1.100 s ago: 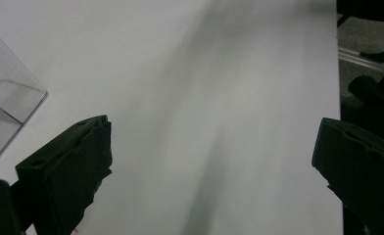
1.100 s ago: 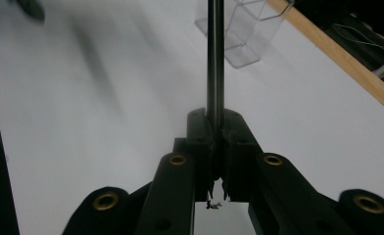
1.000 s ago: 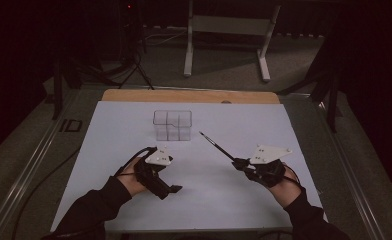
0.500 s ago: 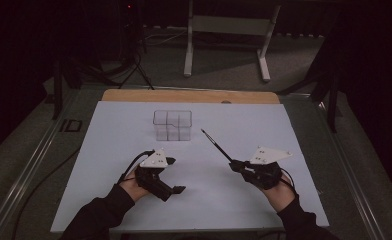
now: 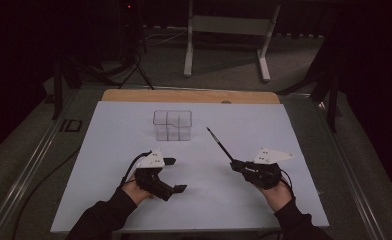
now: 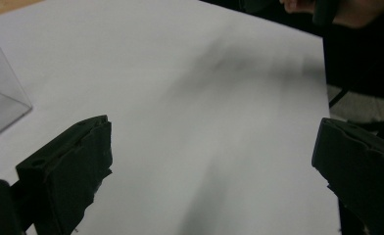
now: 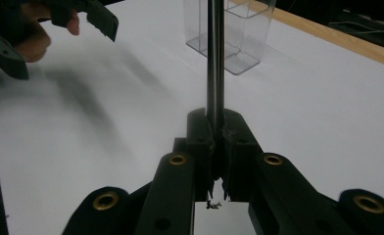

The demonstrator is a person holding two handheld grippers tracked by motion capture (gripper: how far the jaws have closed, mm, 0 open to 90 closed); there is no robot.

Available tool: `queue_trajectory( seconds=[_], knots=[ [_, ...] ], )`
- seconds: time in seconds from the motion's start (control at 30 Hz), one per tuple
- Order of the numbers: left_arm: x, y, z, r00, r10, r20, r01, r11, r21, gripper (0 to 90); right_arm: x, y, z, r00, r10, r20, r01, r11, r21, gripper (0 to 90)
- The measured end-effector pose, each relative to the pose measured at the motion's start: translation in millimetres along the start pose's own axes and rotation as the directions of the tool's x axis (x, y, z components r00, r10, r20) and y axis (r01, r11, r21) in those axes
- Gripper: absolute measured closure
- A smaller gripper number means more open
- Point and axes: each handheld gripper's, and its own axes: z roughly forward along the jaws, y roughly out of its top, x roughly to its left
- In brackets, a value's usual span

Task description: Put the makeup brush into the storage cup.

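Right gripper [image 5: 236, 165] jaws clamped on thin dark rod, probably a brush [image 5: 219, 144], angled toward clear box [image 5: 172, 124]. Left gripper [image 5: 174, 175] jaws apart, over white bench [image 5: 284, 140].

No text, label, brand, number or sign can be read in any of the views. The white sheet [image 5: 134, 130] on the table is blank, and the clear plastic box [image 5: 172, 125] carries no print that can be made out.
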Motion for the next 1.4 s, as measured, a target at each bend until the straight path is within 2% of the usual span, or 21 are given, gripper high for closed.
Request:
queue_trajectory(
  seconds=[0.03,0.07,0.2,0.27,0.43,0.5,0.67,0.73,1.07,1.13,1.17,1.27,1.4],
  knots=[
    [0.6,0.5,-0.1,0.9994,-0.021,0.029,0.02,0.9997,0.012,3.0,-0.3,-0.7,0.3,1.0,0.003,0.0,-0.003,1.0,0.0,83.8],
    [0.7,1.0,0.2,0.9987,-0.032,0.04,0.031,0.9993,0.024,3.0,-1.1,-1.9,0.8,1.0,0.006,0.0,-0.006,1.0,-0.004,83.8],
    [-2.3,1.7,0.4,0.9988,-0.026,0.041,0.025,0.9995,0.021,2.8,-1.6,-4.3,1.0,1.0,0.006,0.005,-0.006,1.0,-0.014,83.8],
    [-5.2,1.8,0.5,0.9997,-0.018,0.019,0.017,0.9997,0.02,2.8,-1.5,-5.5,0.4,1.0,0.003,0.007,-0.003,1.0,-0.015,83.8],
    [-5.4,3.7,-2.0,0.9983,-0.036,0.046,0.036,0.9993,0.0,2.8,-2.1,-8.0,-1.1,0.9998,0.02,0.01,-0.019,0.999,-0.028,83.7],
    [-5.9,5.7,-4.8,0.9978,-0.03,0.059,0.032,0.9993,-0.018,2.8,-3.4,-8.4,-1.5,0.9995,0.031,0.009,-0.031,0.999,-0.035,83.8],
    [-7.5,11.8,-10.1,0.9988,-0.033,0.037,0.034,0.9988,-0.036,2.9,-2.8,-8.6,-0.9,0.9994,0.015,0.032,-0.014,1.0,-0.025,83.7],
    [-8.0,15.3,-13.1,0.9976,-0.055,0.043,0.057,0.9974,-0.043,3.0,-2.3,-8.5,-0.3,0.9995,0.008,0.032,-0.007,1.0,-0.021,83.8],
    [-11.2,38.6,-18.9,0.9997,-0.021,0.009,0.021,0.9997,-0.012,3.5,-2.4,-7.4,0.3,0.9993,0.008,0.035,-0.007,1.0,-0.022,83.8],
    [-11.2,43.5,-18.6,0.9998,-0.014,-0.013,0.014,0.9999,-0.009,4.0,-2.4,-7.3,0.2,0.9993,0.006,0.036,-0.005,1.0,-0.022,83.8],
    [-10.2,46.3,-18.3,0.9998,-0.018,-0.007,0.017,0.9998,-0.009,4.9,-2.4,-7.3,0.3,0.9993,0.005,0.036,-0.005,1.0,-0.022,83.7],
    [-8.6,50.8,-18.2,0.9994,-0.024,-0.024,0.024,0.9996,-0.015,4.9,-2.4,-7.2,0.4,0.9992,0.001,0.039,0.0,1.0,-0.023,83.8],
    [-3.7,64.6,-18.4,0.9985,-0.048,-0.027,0.047,0.9985,-0.029,5.3,-2.0,-6.8,0.1,0.9992,0.002,0.039,-0.001,1.0,-0.024,83.8]
  ],
)
